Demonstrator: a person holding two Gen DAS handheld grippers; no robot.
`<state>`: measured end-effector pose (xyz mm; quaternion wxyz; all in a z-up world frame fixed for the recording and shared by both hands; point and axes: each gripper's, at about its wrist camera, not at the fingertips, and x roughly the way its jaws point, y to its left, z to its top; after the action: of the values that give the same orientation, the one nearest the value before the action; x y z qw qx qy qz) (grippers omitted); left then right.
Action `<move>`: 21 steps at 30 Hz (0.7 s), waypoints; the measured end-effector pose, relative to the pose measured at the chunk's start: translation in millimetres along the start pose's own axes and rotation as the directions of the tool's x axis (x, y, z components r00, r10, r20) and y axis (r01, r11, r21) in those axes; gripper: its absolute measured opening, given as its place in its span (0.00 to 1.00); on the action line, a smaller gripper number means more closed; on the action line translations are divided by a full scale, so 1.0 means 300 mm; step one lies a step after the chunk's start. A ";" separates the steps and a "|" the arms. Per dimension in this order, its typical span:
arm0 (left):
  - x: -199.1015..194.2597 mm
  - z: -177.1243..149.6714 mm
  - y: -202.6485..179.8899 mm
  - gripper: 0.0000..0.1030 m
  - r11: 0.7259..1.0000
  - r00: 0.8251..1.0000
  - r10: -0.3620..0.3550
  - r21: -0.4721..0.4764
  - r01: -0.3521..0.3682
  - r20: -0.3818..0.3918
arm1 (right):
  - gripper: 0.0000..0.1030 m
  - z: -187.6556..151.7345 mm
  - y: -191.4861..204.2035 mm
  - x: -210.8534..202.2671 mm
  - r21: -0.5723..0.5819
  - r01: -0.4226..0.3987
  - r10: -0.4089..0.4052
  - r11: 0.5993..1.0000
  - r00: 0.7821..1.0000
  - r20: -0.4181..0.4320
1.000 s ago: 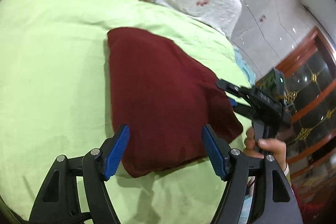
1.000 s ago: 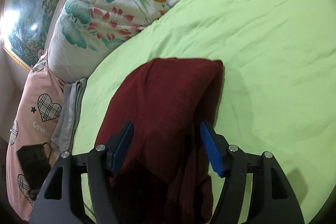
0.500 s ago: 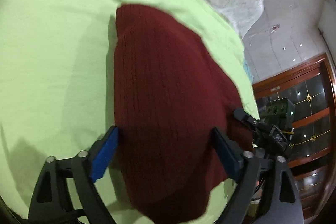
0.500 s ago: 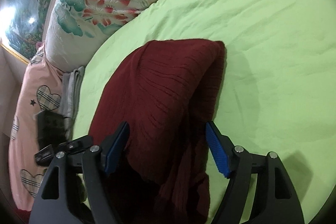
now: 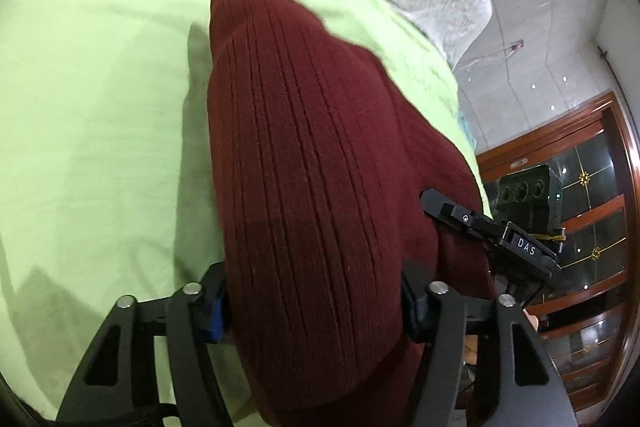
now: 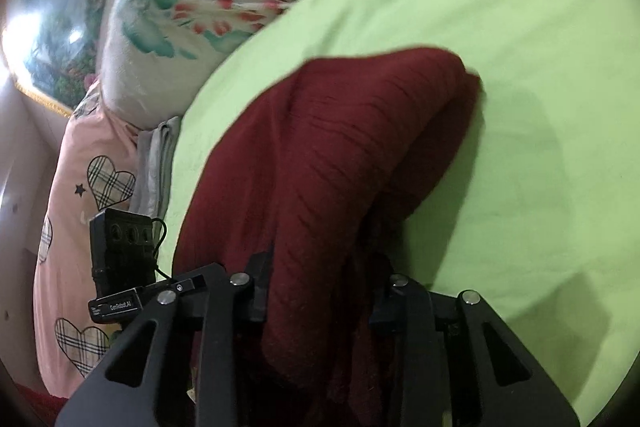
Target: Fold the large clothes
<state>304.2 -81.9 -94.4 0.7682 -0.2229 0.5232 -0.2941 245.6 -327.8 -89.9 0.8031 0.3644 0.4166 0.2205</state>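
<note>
Folded maroon garment straddled by both hand-held grippers, late in the fold.

The maroon knit garment (image 5: 312, 163) lies on the green bed sheet (image 5: 92, 75) as a compact folded bundle, so most folding looks done; a last tuck or move may remain. The left hand-held gripper (image 5: 314, 301) reaches in low, jaws spread wide around the near end, cloth bulging between. The right hand-held gripper (image 6: 320, 297) comes from the opposite side, jaws also apart with fabric between; whether either presses the cloth, I cannot tell.
</note>
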 end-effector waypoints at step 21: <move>-0.556 -0.311 0.365 0.66 0.978 0.964 0.179 -0.145 -0.152 0.195 | 0.37 -0.189 0.357 0.435 -0.112 -0.145 0.125 0.983 0.977 -0.171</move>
<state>194.3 108.9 -86.3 0.8244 -0.2568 0.4750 -0.1697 265.7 -151.1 -95.7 0.7705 0.3223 0.4407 0.3290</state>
